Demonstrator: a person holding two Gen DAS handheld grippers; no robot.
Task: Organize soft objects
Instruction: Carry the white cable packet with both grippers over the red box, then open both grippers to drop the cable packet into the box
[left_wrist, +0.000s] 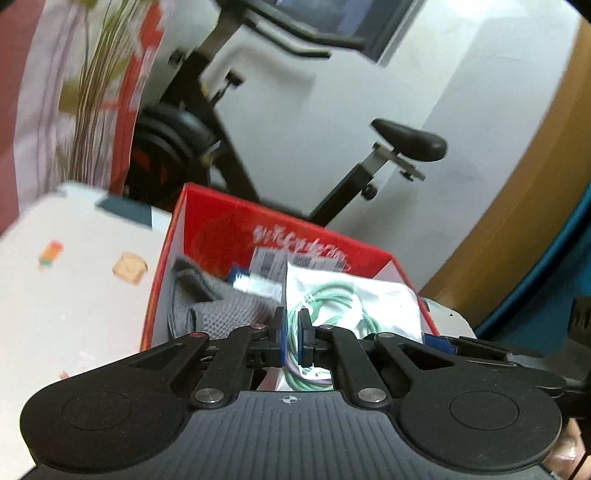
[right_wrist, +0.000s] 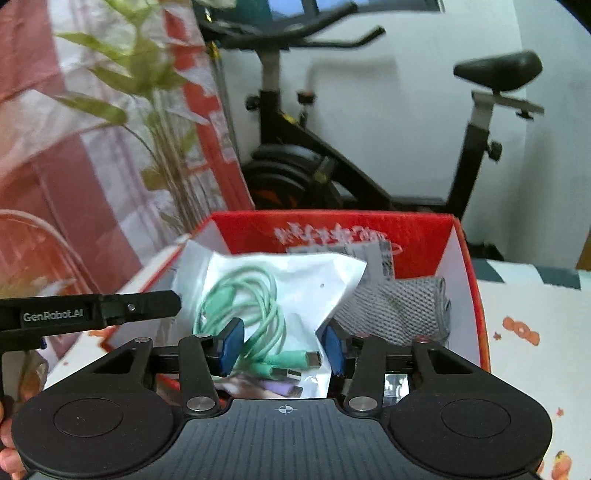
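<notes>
Blue fingers (left_wrist: 279, 334) of the left gripper (left_wrist: 291, 338) stand nearly together, with a strand of the green cable showing in the narrow slit between them; whether they pinch the bag or only hang above it cannot be told. On the right gripper (right_wrist: 283, 345) the pads sit well apart, either side of the bag's lower edge, not pressing on it.

Both grippers sit at the near side of a red cardboard box (right_wrist: 424, 230), whose upright walls close in the back and both sides. A white tablecloth with small printed pictures (left_wrist: 74, 288) gives free surface beside the box. Behind stand an exercise bike (right_wrist: 295, 147), a plant (right_wrist: 147, 92) and a pink curtain (right_wrist: 37, 110).

A clear plastic bag (right_wrist: 303, 284) holding a coiled mint-green cable (right_wrist: 240, 299) with green and purple plugs lies in the box. Beside it rests a grey mesh cloth (right_wrist: 399, 306), folded and soft, against the box wall.
</notes>
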